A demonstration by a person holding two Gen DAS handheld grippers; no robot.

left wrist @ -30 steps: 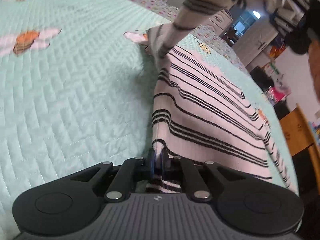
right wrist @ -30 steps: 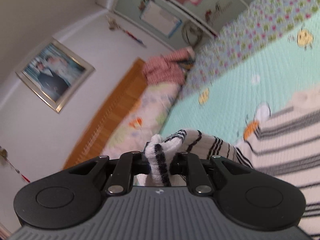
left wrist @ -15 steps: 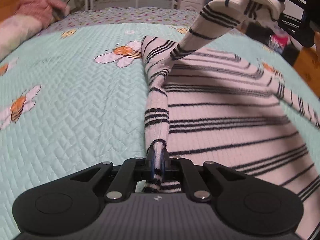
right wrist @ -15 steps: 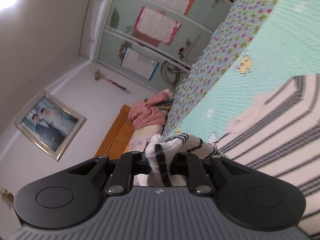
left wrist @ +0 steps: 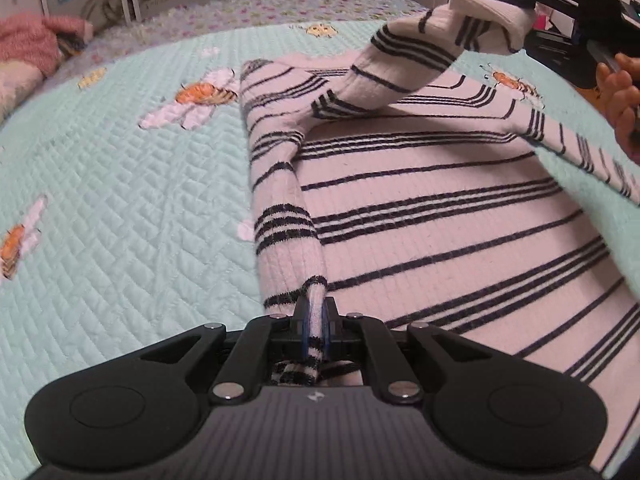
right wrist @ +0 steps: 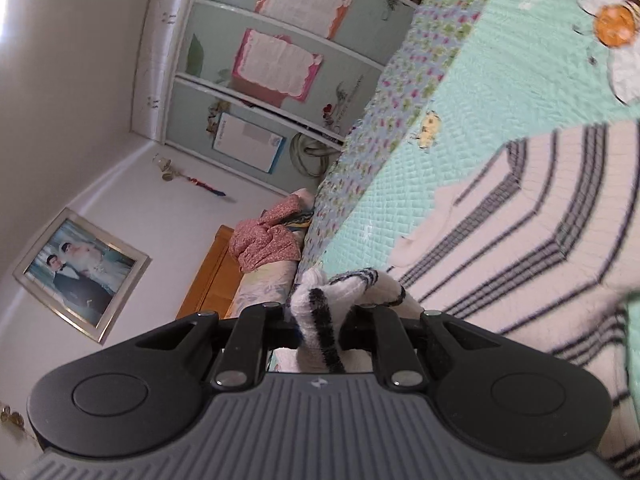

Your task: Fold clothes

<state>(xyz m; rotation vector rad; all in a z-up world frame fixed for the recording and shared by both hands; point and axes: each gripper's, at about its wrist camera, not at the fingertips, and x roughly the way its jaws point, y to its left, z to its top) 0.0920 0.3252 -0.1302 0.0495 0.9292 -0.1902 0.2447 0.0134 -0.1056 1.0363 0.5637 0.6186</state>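
A white sweater with black stripes lies spread on the mint quilted bedspread. My left gripper is shut on the sweater's near left edge, low over the bed. In the left wrist view my right gripper is at the upper right, shut on the cuff of the sleeve, which is lifted and stretched across above the sweater's body. The right wrist view shows that gripper pinching the bunched cuff, with the striped body below to the right.
A pink garment lies on pillows by the wooden headboard. Wardrobe doors stand past the bed's far edge. A framed photo hangs on the wall. A person's hand holds the right gripper.
The right gripper has carried the sleeve lower and farther across the sweater. The left gripper has rolled level and shifted along the bed, still pinching the edge.
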